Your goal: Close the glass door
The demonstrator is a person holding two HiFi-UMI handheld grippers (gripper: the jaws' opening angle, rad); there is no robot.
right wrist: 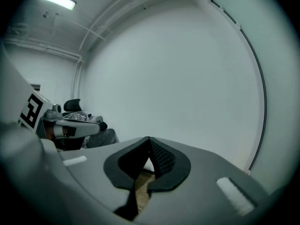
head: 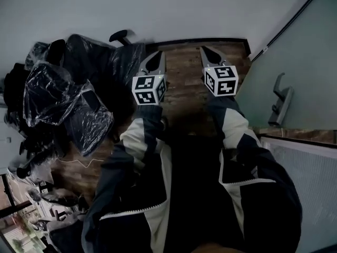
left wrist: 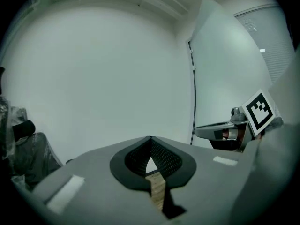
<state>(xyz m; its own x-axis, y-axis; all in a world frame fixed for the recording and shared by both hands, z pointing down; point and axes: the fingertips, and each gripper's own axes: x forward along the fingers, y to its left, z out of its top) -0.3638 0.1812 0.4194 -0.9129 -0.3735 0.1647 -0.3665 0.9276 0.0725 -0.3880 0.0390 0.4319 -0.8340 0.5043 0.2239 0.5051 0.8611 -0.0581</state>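
Both tongs are pinched narrow, tips meeting with nothing between them. The left tongs (head: 156, 58) and right tongs (head: 209, 54) are held out side by side, near each other but apart, pointing toward a white wall (head: 158, 9) above the wood floor (head: 184, 83). The glass door (head: 300, 57) (frosted, with a metal handle (head: 280, 105)) stands to the right of the right tongs, and neither pair touches it. Plastic-wrapped chairs (head: 68, 99) crowd the floor to the left of the left tongs.
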